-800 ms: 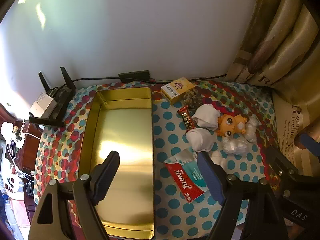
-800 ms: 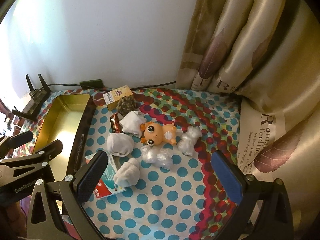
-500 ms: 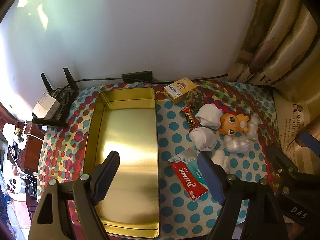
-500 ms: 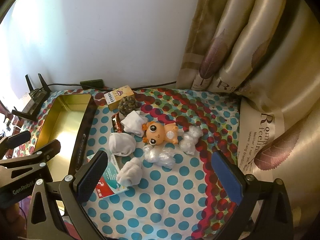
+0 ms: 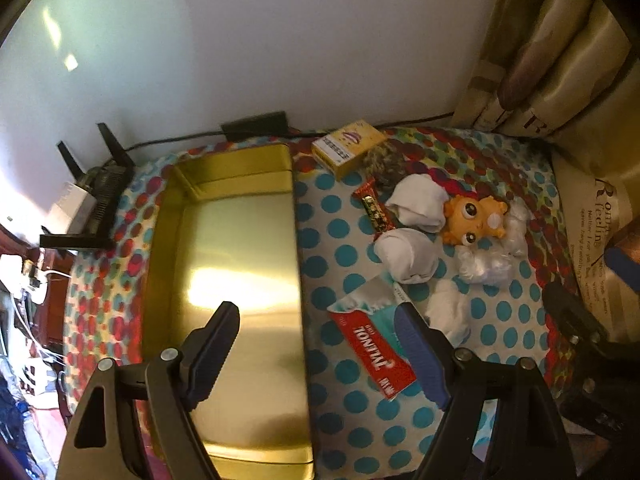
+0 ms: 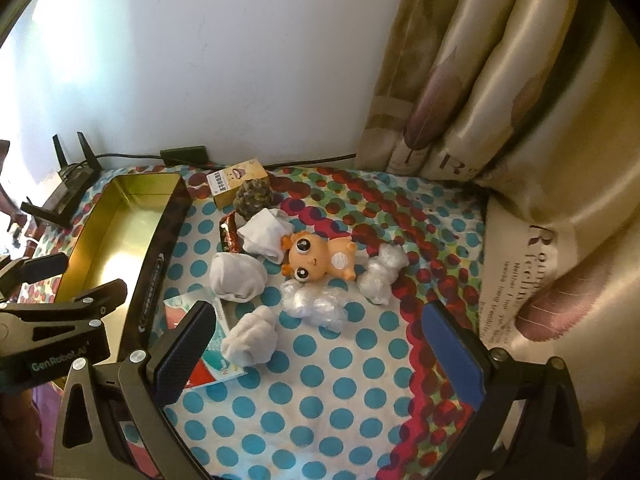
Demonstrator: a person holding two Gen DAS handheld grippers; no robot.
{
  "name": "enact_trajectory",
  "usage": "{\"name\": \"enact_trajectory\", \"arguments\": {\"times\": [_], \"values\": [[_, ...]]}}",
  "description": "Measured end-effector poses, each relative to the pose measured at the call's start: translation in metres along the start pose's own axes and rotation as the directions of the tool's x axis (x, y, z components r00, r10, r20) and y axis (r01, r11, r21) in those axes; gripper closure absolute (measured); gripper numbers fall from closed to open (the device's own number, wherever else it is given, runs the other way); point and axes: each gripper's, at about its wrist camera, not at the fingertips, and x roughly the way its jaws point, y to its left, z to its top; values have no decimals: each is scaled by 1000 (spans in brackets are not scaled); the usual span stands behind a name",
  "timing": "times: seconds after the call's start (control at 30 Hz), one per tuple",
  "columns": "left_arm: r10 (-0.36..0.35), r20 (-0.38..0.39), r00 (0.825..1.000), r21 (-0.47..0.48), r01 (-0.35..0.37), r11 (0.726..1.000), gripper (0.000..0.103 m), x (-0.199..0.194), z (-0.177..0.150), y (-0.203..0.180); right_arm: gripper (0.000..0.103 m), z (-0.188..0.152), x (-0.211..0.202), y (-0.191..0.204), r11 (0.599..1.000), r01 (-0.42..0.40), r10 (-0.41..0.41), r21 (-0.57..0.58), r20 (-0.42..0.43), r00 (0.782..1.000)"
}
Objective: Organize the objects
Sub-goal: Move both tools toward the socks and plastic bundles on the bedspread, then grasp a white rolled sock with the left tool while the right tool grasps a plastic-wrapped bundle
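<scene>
Right wrist view shows your right gripper [image 6: 320, 344] with fingers spread wide and holding nothing; lower it over the near white sock ball [image 6: 250, 340], right of the gold tin [image 6: 120, 232].

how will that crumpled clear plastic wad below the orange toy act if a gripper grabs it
The plastic wad looks like thin crinkled film, so it will probably squash flat between the pads and weigh very little. Its glossy surface may slip. Being lumpy, it seems unlikely to roll.
</scene>
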Motion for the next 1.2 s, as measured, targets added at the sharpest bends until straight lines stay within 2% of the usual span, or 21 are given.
{"name": "enact_trajectory", "arguments": {"times": [0.07,0.13,0.33,0.57,0.63,0.8,0.87,0.93,0.97,1.2], "values": [[-14,-16,1000,-16,14,1000,21,9,3,-3,3,-3,15,-9,1000,-20,20,1,-16,1000],[-33,-20,999,-27,33,999,21,16,6,-6,11,-5,36,-20,999,-34,34,8,-58,998],[-7,-64,998,-28,5,1000,21,42,13,-17,12,-14,83,-41,997,-62,69,52,-157,985],[28,-92,995,-12,-29,1000,21,55,17,-24,16,-11,119,-25,997,-75,66,-36,-199,978],[35,-101,994,-13,-36,999,21,58,18,-25,20,-10,126,-23,995,-91,79,-44,-214,974],[38,-114,993,-20,-40,999,21,64,19,-24,21,-10,140,-13,989,-128,108,-69,-241,964],[33,-116,993,-23,-36,999,21,65,19,-25,33,-12,144,-9,986,-144,120,-79,-254,960],[23,-115,993,-21,-26,999,21,66,20,-27,70,-14,150,-5,978,-196,168,-73,-281,945],[20,-114,993,-19,-23,1000,21,65,20,-28,75,-15,151,-5,974,-219,192,-63,-295,936],[-32,-101,994,-4,31,999,21,66,26,-38,79,-19,142,-12,966,-257,242,-23,-269,932]]}}
